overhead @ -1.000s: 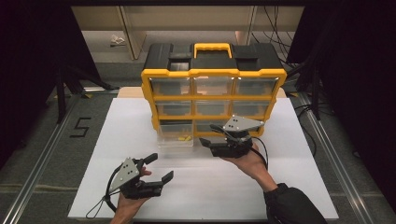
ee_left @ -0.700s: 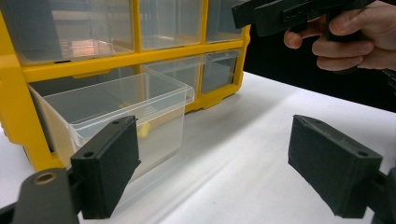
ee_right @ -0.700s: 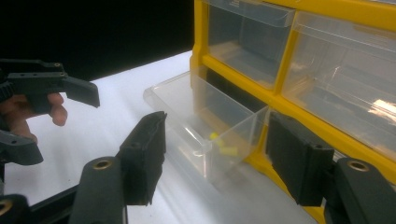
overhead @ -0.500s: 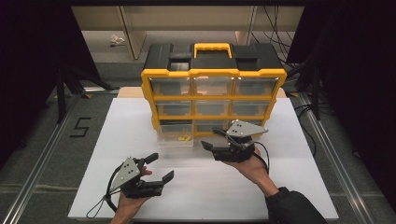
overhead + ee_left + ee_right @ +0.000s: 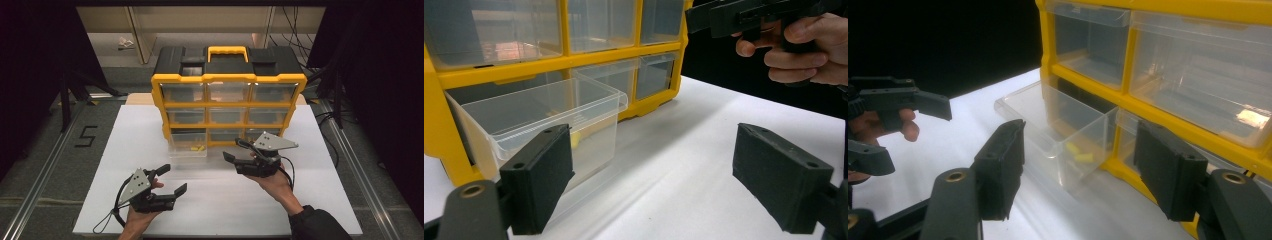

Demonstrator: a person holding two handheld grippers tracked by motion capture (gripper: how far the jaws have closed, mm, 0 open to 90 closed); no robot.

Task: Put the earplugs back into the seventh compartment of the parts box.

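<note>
The clear drawer (image 5: 188, 146) sticks out of the bottom left slot of the yellow organizer (image 5: 229, 80), resting on the white table (image 5: 320, 175). Nothing stands between it and either tool. The right gripper view shows two small yellow pieces (image 5: 1079, 153) inside it. The organizer has nine drawers in three rows. The right gripper (image 5: 235, 152) hovers just beside the drawer, jaws spread and empty. The left gripper (image 5: 172, 180) sits nearer the table's front edge, jaws spread and empty.
</note>
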